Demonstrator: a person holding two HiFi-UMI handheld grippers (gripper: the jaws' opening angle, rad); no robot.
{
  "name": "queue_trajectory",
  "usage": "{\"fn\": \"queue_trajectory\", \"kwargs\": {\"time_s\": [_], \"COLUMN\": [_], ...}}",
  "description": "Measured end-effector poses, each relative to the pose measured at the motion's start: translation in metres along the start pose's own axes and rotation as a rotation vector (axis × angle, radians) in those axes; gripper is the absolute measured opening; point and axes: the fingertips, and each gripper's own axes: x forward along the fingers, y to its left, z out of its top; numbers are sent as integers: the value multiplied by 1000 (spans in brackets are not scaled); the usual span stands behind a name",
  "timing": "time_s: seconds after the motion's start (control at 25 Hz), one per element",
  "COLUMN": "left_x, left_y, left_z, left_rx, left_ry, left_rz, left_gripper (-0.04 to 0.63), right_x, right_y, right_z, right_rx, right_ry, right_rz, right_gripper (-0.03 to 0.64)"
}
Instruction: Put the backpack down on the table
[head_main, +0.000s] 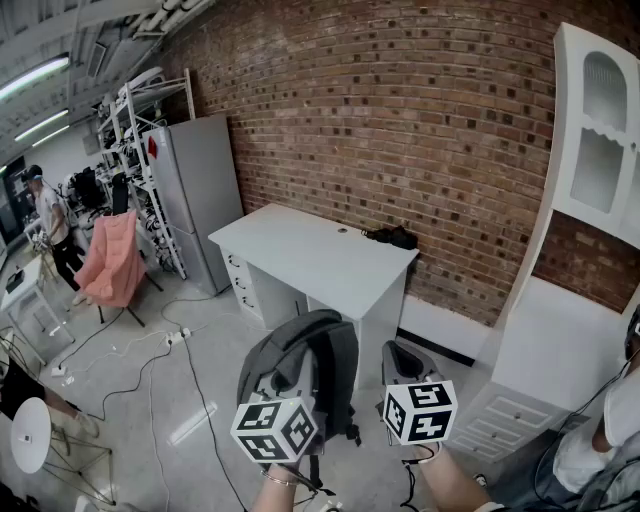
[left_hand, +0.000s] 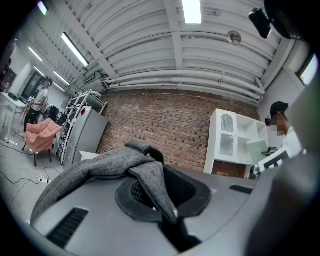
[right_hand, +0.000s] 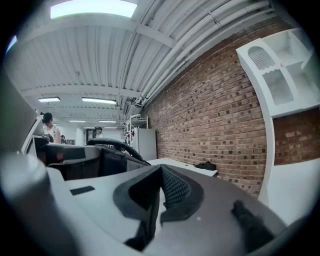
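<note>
A grey backpack (head_main: 303, 365) hangs in the air in front of me, short of the white table (head_main: 300, 250) that stands against the brick wall. My left gripper (head_main: 280, 388) sits just behind the pack. In the left gripper view its jaws (left_hand: 161, 202) are shut on a grey strap (left_hand: 102, 167) of the pack, which loops up and away from them. My right gripper (head_main: 400, 362) is to the right of the pack; its pads (right_hand: 172, 189) meet with nothing between them. In the right gripper view the backpack (right_hand: 107, 152) shows at the left and the table (right_hand: 187, 167) lies ahead.
A small black item (head_main: 393, 237) lies at the table's far right corner. A grey refrigerator (head_main: 195, 190) and shelving stand left of the table, a white cupboard (head_main: 590, 160) to its right. Cables (head_main: 150, 350) cross the floor near a pink chair (head_main: 110, 262). A person (head_main: 610, 435) sits at the lower right.
</note>
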Motion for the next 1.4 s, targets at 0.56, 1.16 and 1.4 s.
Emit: {"fn": "queue_trajectory", "kwargs": {"time_s": [0.56,1.16,1.4], "left_x": [-9,34,73], "left_y": [39,89,120], "left_z": [-2,22,29], "left_rx": [-32,-38,-32], "left_ry": [34,12,2], "left_rz": [23,18,58], "left_gripper": [37,37,37], "right_x": [23,92,146], "right_y": [35,34,23], "right_z": [-7,0,-3], "right_rx": [64,66,57], "right_ry": [4,8,29], "right_rz": [58,23,34], "right_gripper": [31,31,31]}}
